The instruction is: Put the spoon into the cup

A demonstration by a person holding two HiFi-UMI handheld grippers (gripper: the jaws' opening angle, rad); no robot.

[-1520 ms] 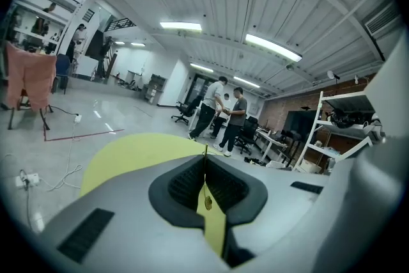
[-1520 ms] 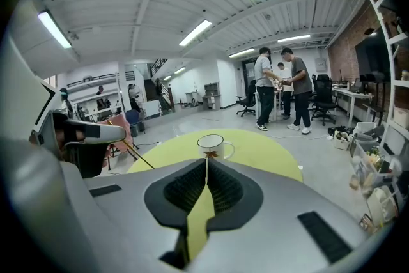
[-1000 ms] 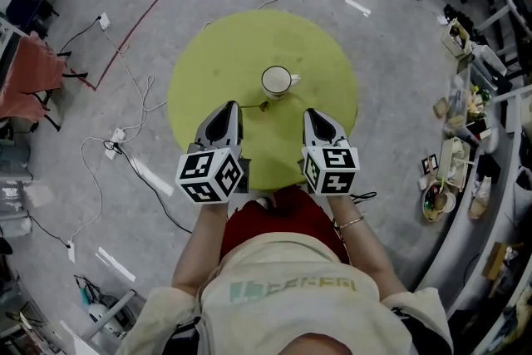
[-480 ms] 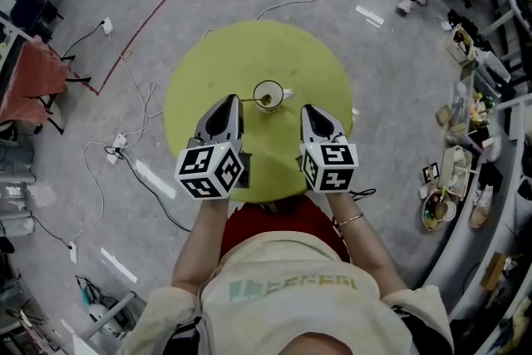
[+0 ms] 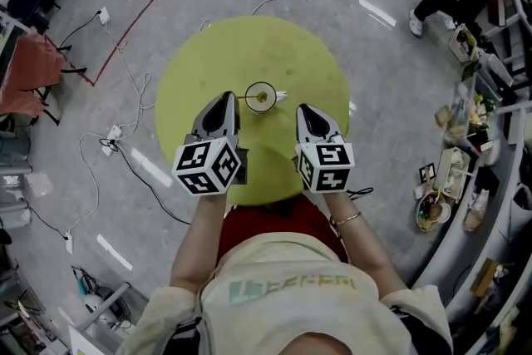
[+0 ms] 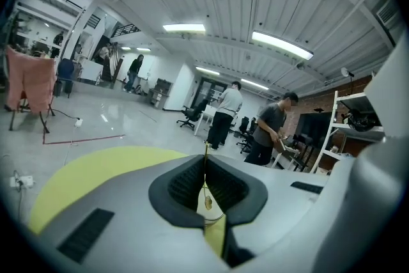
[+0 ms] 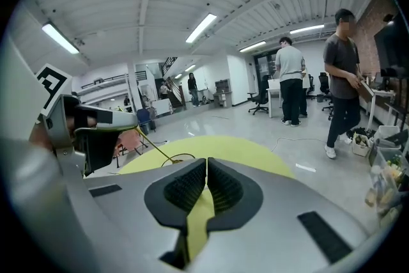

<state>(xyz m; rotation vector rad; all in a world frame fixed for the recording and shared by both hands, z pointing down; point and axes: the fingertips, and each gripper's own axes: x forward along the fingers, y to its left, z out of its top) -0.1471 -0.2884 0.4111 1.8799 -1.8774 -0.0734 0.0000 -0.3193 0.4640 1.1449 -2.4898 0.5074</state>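
On the round yellow-green table [image 5: 287, 54] stands a white cup [image 5: 261, 96] with its handle to the right. A thin gold spoon [image 5: 251, 98] reaches from my left gripper [image 5: 229, 99] to the cup, its bowl inside the rim. In the left gripper view that gripper [image 6: 206, 169] is shut on the spoon [image 6: 206, 166] handle, with the bowl hanging over the cup's rim [image 6: 215, 218]. My right gripper [image 5: 302, 109] is shut and empty, just right of the cup. From the right gripper [image 7: 206, 166] view I see the spoon [image 7: 155, 150] slanting down to the cup [image 7: 181, 158].
White cables and power strips [image 5: 116, 135] trail over the grey floor left of the table. A red cloth hangs over a stand [image 5: 29, 75] at far left. Cluttered shelves [image 5: 465, 170] line the right side. People [image 7: 342, 73] stand beyond the table.
The spoon's bowl went from the table just in front of the cup up into the cup, carried by the left gripper. The right gripper stayed shut beside it.
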